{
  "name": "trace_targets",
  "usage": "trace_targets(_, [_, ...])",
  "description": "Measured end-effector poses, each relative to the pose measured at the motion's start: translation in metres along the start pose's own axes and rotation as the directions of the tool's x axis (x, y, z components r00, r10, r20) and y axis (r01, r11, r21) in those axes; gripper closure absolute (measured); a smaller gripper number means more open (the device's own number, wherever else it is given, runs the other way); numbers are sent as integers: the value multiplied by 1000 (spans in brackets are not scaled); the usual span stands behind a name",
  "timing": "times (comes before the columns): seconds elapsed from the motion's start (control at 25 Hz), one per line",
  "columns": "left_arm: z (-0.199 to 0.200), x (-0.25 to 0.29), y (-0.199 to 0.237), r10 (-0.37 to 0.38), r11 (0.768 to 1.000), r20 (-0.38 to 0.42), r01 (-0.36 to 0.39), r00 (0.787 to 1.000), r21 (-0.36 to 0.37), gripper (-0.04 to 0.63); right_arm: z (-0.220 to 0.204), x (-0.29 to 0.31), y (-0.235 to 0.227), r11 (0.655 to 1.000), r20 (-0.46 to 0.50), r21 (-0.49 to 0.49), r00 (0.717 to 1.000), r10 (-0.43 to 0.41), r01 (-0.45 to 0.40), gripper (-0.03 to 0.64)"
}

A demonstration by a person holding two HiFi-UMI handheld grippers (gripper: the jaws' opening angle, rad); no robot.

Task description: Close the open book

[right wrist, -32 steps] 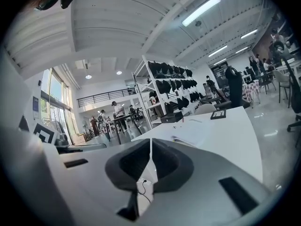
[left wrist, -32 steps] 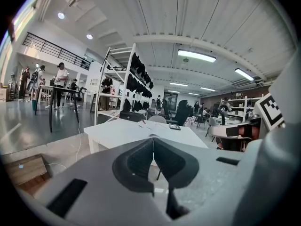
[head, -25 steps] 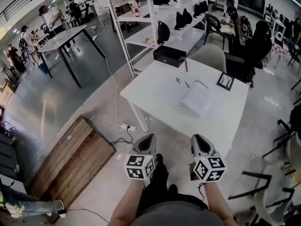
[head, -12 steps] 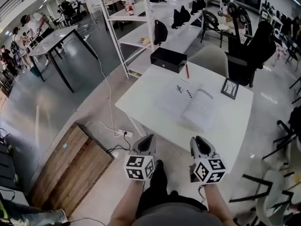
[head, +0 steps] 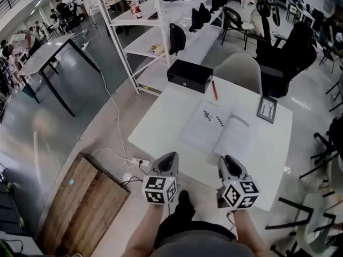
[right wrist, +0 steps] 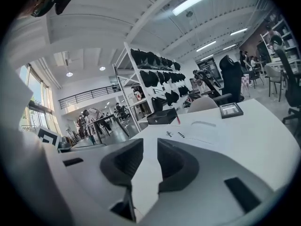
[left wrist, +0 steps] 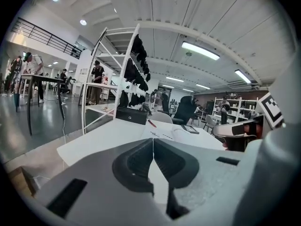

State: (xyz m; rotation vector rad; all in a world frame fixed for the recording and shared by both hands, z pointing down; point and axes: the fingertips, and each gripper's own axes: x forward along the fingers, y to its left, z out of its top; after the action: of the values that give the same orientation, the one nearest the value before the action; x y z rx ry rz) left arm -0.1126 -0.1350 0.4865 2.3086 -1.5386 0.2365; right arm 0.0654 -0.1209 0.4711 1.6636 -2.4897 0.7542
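An open book (head: 217, 133) lies flat on the white table (head: 161, 119), its pages white with a few dark marks. Both grippers hang in front of the table's near edge, short of the book and touching nothing. My left gripper (head: 167, 157) is shut, its pads meeting with nothing between them. On the right gripper (head: 227, 160) the jaws are opening, with a narrow gap and nothing in it. The book (left wrist: 165, 134) shows low and far ahead in the left gripper view, and the book (right wrist: 200, 130) also lies beyond the jaws in the right gripper view.
On the table stand a black box (head: 189, 75) at the far edge, a red pen (head: 214, 90) and a small framed picture (head: 267, 109) at the right. A pale chair (head: 241, 68) sits behind. A wooden board (head: 80, 202) and a power strip (head: 140, 161) lie on the floor at left.
The table and book have come nearer in the head view. Both grippers now reach close to its near edge.
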Motion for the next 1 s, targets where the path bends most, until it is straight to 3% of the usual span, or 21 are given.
trace_targets(0.36, [22, 61, 24, -109, 994, -33, 110, 993, 28, 588, 17, 38, -16, 990, 24, 92, 994, -110, 107, 520])
trace_targets(0.6, [26, 92, 27, -200, 978, -68, 203, 978, 45, 588, 18, 44, -26, 970, 39, 158, 980, -195, 187, 520])
trace_targets(1.0, [21, 124, 16, -275, 956, -118, 284, 954, 72, 588, 15, 37, -48, 930, 58, 253, 955, -290, 267, 520])
